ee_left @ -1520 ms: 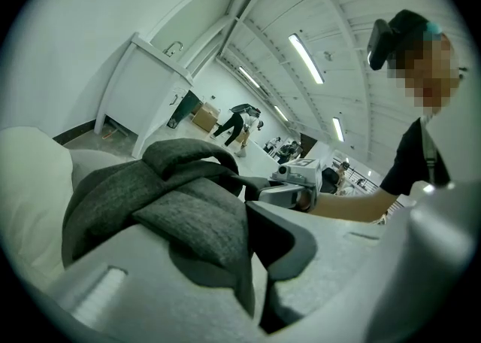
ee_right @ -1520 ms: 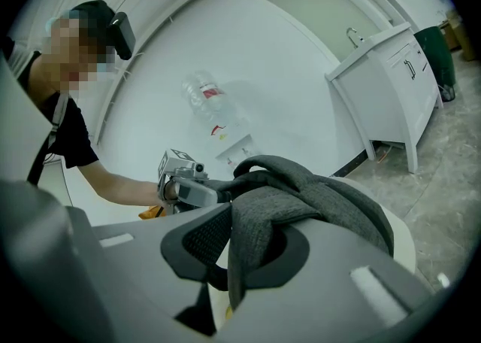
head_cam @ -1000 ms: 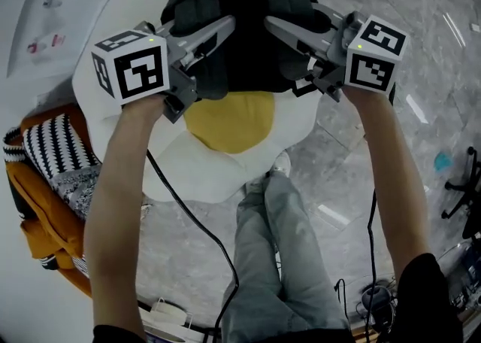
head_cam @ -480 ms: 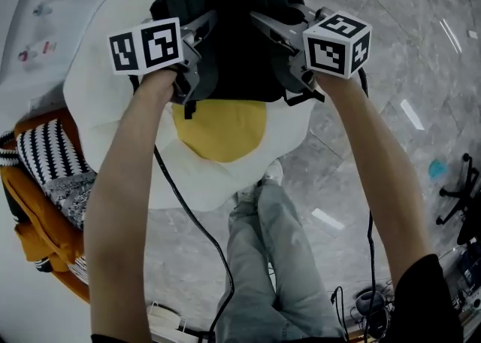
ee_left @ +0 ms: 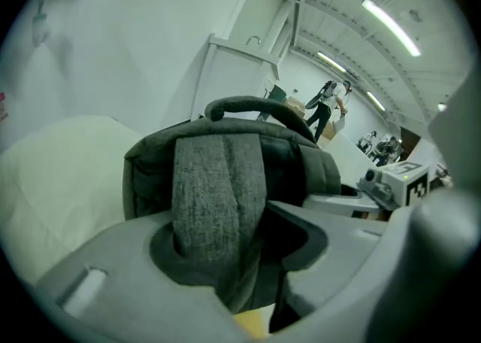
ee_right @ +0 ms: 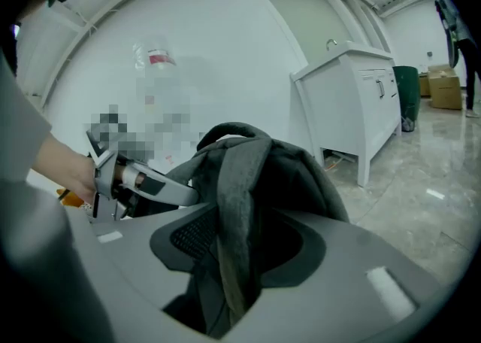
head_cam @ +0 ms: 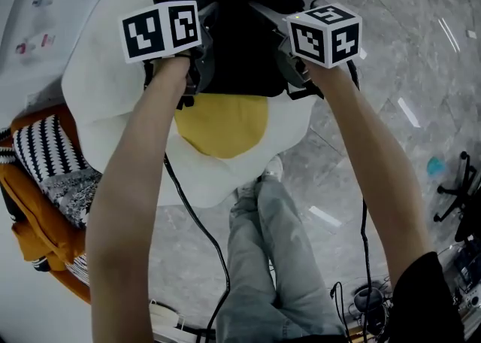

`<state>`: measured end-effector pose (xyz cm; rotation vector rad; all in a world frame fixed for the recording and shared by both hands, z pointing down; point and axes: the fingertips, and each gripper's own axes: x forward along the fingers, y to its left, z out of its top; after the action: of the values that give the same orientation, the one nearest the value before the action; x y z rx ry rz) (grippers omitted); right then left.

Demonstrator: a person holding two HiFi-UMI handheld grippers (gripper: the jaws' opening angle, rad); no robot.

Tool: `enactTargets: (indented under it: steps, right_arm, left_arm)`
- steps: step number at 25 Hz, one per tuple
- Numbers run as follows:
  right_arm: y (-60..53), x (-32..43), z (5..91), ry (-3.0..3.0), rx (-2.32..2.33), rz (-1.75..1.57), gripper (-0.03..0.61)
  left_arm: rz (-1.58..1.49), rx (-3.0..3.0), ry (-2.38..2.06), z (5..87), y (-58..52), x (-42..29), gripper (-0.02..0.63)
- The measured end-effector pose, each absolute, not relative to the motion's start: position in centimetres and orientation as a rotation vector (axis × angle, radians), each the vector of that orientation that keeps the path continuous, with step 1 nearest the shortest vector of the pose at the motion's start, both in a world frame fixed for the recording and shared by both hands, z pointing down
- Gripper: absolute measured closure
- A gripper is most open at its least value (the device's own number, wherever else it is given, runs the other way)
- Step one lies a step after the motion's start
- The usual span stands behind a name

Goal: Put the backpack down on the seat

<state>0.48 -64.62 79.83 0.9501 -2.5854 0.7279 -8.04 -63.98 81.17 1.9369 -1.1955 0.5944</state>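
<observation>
Backpack point(head_cam: 234, 48) — upright on egg-shaped seat point(head_cam: 98, 97)

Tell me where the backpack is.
Head view: the backpack sits top centre on the egg-shaped seat, between the left claw and right claw.

grey marble floor point(head_cam: 443, 101), white wall point(ee_left: 113, 48), white cabinet point(ee_right: 353, 101), ceiling strip lights point(ee_left: 389, 27)
</observation>
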Motion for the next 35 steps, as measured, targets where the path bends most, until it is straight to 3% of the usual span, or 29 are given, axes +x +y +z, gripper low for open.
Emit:
enactTargets:
  steps: [2, 8, 15, 19, 21, 25, 28, 31, 35]
  right_arm:
    - [-64.2, 1.3, 80.2, -2.543, 0.996, 0.736, 0.364]
    - [-61.3, 3.0, 79.7, -2.494, 1.018, 0.742, 0.334]
    - [-57.7, 4.1, 76.4, -2.477, 1.056, 0.743, 0.336]
    - [-55.5, 4.0, 74.0, -2.471, 1.067, 0.717, 0.341]
    - [-54.3, 3.9, 72.7, -2.467, 1.079, 0.709, 0.366]
    - [-51.9, 3.9, 70.2, -2.451, 1.111, 0.712, 0.392]
    - [-50.2, 3.9, 68.0, -2.450, 1.117, 0.718, 0.421]
    - [-48.9, 3.5, 65.1, -2.471, 1.129, 0.727, 0.470]
    - [-47.4, 3.5, 60.5, -2.512, 1.189, 0.774, 0.508]
  left_arm:
    - [0.593, 1.932, -1.200, 80.7, -63.3, -8.4, 0.420]
    - [0.632, 1.865, -1.285, 79.6, -60.2, -9.5, 0.377]
    - [0.677, 1.764, -1.336, 77.9, -55.9, -11.3, 0.317]
    - [0.697, 1.773, -1.323, 76.4, -53.1, -11.4, 0.318]
    - [0.675, 1.797, -1.310, 75.2, -51.7, -11.1, 0.364]
    - [0.652, 1.821, -1.301, 73.2, -48.6, -10.7, 0.528]
    - [0.524, 1.815, -1.351, 70.6, -46.9, -11.4, 0.614]
    - [0.276, 1.761, -1.421, 67.4, -45.8, -12.7, 0.614]
    - [0.215, 1.757, -1.417, 63.5, -42.8, -12.1, 0.614]
